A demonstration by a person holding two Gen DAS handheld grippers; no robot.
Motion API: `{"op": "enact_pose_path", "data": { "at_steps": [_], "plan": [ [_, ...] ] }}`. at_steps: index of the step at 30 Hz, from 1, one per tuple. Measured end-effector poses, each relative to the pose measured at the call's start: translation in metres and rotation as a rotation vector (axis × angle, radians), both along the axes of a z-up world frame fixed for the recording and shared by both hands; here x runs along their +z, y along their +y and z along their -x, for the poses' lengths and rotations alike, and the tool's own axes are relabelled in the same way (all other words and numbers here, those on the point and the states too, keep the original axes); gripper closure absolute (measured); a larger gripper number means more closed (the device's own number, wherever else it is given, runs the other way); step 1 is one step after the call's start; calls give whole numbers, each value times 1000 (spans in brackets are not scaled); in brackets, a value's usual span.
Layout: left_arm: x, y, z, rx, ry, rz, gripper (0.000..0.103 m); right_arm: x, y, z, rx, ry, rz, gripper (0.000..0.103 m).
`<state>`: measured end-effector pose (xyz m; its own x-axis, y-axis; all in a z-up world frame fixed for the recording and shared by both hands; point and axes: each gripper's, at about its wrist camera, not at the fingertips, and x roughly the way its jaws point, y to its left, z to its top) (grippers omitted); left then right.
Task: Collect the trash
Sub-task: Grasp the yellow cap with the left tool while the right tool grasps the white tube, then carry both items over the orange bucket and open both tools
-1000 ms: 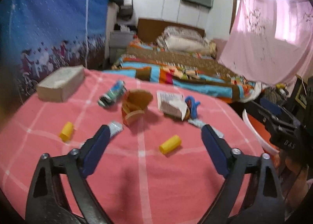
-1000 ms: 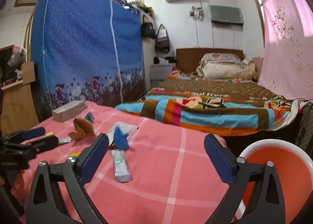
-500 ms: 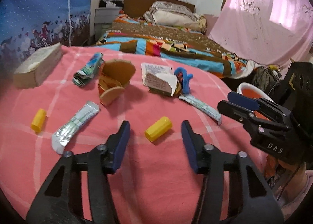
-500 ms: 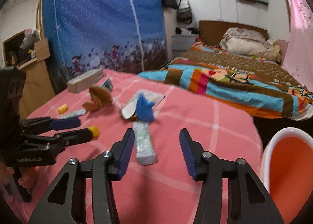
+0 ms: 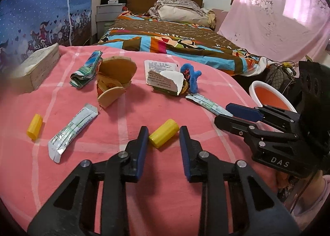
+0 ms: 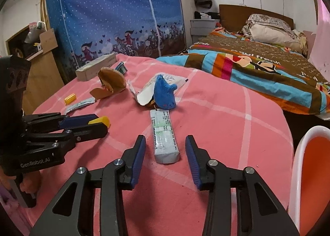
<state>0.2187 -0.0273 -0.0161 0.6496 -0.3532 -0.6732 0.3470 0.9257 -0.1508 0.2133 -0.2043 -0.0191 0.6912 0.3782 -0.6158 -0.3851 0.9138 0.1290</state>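
Observation:
Trash lies scattered on a pink checked cloth (image 5: 165,194). My left gripper (image 5: 164,133) is open, its jaws on either side of a yellow cap (image 5: 164,133), not touching it. My right gripper (image 6: 165,143) is open, with the near end of a flat white-green sachet (image 6: 164,139) between its jaws. A second yellow cap (image 5: 34,126), another sachet (image 5: 72,130), a brown cardboard piece (image 5: 112,80), a folded green wrapper (image 5: 86,70), torn white packaging (image 5: 165,80) and a blue scrap (image 5: 190,77) lie further off.
A white bin with an orange inside (image 6: 309,174) stands off the right edge of the cloth. A pale block (image 5: 35,66) sits at the far left. A bed (image 5: 175,35) lies beyond the cloth, and a blue wardrobe (image 6: 113,13) stands at the left.
Both grippers have narrowed from wide open and moved forward and down; the left now straddles the yellow cap and the right straddles the sachet's near end.

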Motion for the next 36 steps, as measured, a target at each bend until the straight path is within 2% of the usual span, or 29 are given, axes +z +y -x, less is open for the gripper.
{"op": "enact_pose_path", "data": {
  "at_steps": [5, 18, 26, 32, 36],
  "plan": [
    [0, 0, 1, 1, -4, -3, 70, 1, 4, 1, 15, 2, 7, 81],
    [8, 7, 14, 39, -73, 36, 70, 6, 8, 20, 41, -56, 9, 82],
    [18, 11, 25, 65, -157, 63, 70, 16, 2, 42, 23, -175, -1, 82],
    [25, 4, 37, 60, -231, 44, 70, 25, 1, 54, 6, -262, 23, 82],
    [33, -3, 49, 54, -304, 47, 70, 35, -4, 69, -26, -374, 36, 82]
  ]
}}
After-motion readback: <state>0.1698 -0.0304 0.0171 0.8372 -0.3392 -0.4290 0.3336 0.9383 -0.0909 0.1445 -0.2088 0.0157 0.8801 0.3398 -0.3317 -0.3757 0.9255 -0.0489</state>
